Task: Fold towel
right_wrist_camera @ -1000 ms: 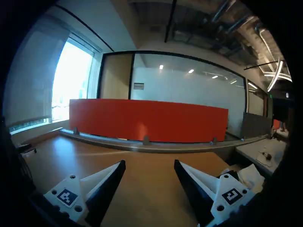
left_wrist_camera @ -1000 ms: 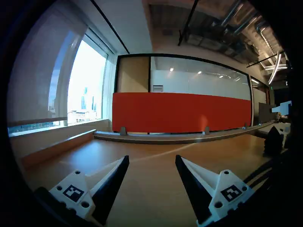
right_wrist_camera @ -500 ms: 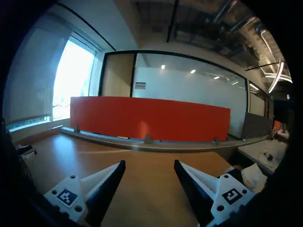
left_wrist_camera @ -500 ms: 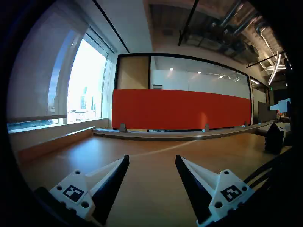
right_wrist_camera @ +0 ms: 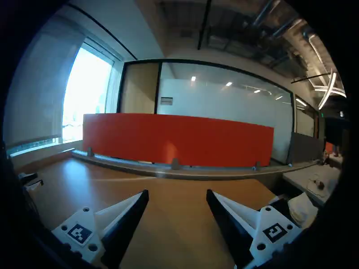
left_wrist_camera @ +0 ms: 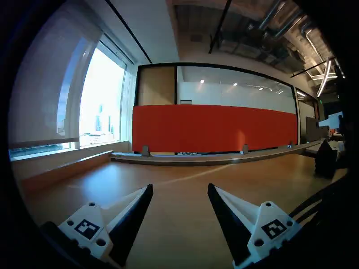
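My left gripper [left_wrist_camera: 179, 186] is open, its two fingers pointing low across a bare wooden table [left_wrist_camera: 179, 224] with nothing between them. My right gripper [right_wrist_camera: 177, 192] is also open over the same table [right_wrist_camera: 175, 233], empty. A dark fingertip [left_wrist_camera: 325, 159] of the right gripper stands at the right edge of the left gripper view. A crumpled white cloth-like thing [right_wrist_camera: 301, 208] lies past the table's right edge in the right gripper view; whether it is the towel I cannot tell.
A red partition [left_wrist_camera: 215, 130] on a metal rail bounds the table's far side. A window [left_wrist_camera: 101, 103] and a wooden ledge [left_wrist_camera: 63, 172] run along the left. Another desk [right_wrist_camera: 314, 177] with small items stands to the right.
Both views have tilted a little, so the red partition sits slightly higher. Both grippers stay open and empty.
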`<state>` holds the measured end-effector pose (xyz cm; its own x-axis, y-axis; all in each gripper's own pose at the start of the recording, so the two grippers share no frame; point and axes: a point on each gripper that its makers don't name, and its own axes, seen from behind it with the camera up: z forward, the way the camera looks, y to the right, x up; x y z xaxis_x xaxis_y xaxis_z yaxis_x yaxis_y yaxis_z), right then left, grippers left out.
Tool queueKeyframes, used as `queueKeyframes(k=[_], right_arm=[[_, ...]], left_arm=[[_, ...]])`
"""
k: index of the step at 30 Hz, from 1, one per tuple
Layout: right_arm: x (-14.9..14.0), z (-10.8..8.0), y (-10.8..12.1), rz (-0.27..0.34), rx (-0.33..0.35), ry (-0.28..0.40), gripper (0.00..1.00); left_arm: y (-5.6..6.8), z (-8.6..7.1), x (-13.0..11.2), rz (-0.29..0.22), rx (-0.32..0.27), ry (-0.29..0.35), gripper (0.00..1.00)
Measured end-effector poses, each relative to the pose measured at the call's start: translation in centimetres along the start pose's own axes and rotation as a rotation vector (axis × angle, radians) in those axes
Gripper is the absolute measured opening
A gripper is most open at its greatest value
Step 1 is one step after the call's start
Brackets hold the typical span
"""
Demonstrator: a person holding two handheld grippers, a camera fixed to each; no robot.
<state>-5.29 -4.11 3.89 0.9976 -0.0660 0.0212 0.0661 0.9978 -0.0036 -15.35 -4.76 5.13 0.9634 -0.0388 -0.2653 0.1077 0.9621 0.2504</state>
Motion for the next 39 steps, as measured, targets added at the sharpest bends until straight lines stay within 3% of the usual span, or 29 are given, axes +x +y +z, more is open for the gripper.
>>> queueKeyframes(k=[12,21,30,39], right_arm=[[-0.7,0.1,0.4,0.003,-0.001,0.004,1.0],[-1.4,0.5,2.2,0.009,-0.032,0.028,1.0],[-4.8,0.5,3.9,0.062,-0.056,0.027,1.0],[-7.9,-0.2,3.7,0.083,-0.045,0.031,1.0]], left_arm=[[0.1,-0.2,0.1,0.009,-0.005,0.001,0.9],[0.1,-0.2,0.1,0.008,-0.004,0.0,0.91],[0.1,-0.3,0.0,0.009,-0.004,0.001,0.91],[0.1,-0.3,0.0,0.01,-0.004,0.001,0.94]])
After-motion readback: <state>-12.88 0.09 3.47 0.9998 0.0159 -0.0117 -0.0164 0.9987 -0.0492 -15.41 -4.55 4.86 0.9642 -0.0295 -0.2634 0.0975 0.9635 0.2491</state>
